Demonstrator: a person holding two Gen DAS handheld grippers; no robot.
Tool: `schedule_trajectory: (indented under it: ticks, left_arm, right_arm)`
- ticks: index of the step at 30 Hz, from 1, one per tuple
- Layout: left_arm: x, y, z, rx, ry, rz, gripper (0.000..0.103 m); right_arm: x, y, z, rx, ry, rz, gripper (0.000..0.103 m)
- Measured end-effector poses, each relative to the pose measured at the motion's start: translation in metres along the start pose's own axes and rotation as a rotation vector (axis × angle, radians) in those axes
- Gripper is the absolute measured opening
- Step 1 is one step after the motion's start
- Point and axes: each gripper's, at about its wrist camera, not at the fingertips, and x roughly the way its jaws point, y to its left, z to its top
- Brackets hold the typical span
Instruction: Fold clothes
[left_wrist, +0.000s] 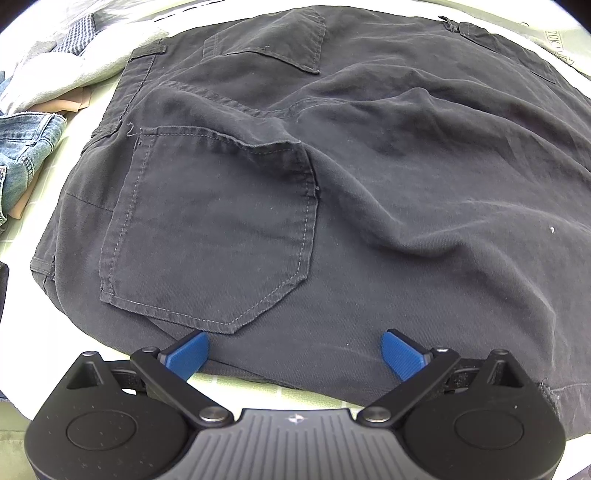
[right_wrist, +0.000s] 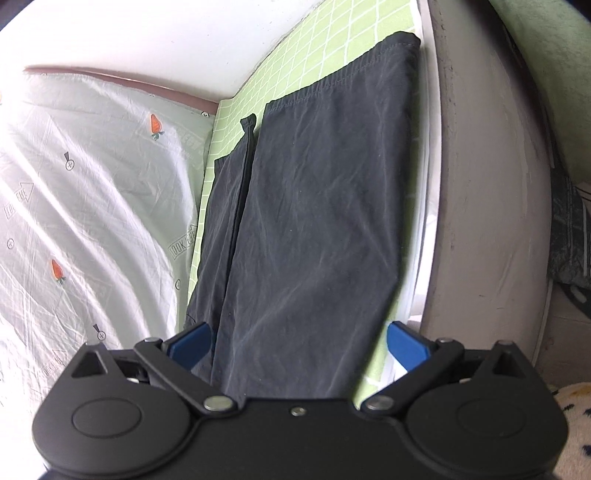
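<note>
Bedroom corner, daylight, bed w/ green grid sheet.

Right wrist view: white plaster wall (right_wrist: 155, 33) fills 11–12 o'clock, w/ a thin crack line running up toward 12. Below it a brownish-pink headboard edge (right_wrist: 122, 79) at 10 o'clock. Pale grey-green quilt (right_wrist: 88, 206) w/ carrot prints & "LOOK HERE" arrows covers 8–10 o'clock, creased, brightly lit from 9. Green grid sheet (right_wrist: 314, 62) runs up to 12–1. Grey-beige bed frame panel (right_wrist: 487, 206) curves along 2–4 o'clock, scuffed. Cream rug w/ dark specks (right_wrist: 576, 424) at 5 o'clock. Left wrist view: same sheet (left_wrist: 92, 107) shows at 10 o'clock.
</note>
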Motion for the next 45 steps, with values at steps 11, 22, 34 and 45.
schedule_trajectory:
  ticks: [11, 22, 34, 45]
  left_arm:
    - [0.005, 0.003, 0.006, -0.01, 0.022, -0.016, 0.103]
    - [0.008, 0.006, 0.01, -0.013, 0.035, -0.038, 0.103]
    - [0.012, 0.01, 0.015, -0.003, 0.041, -0.059, 0.103]
    - [0.001, 0.046, 0.014, -0.031, 0.0, -0.17, 0.083]
  right_arm:
    - [0.007, -0.001, 0.003, 0.084, 0.006, 0.044, 0.102]
    - [0.023, -0.009, -0.001, 0.188, 0.016, 0.103, 0.101]
    - [0.026, -0.001, -0.006, 0.135, 0.011, -0.049, 0.035]
    - [0.027, 0.0, -0.014, 0.139, -0.027, -0.125, 0.013]
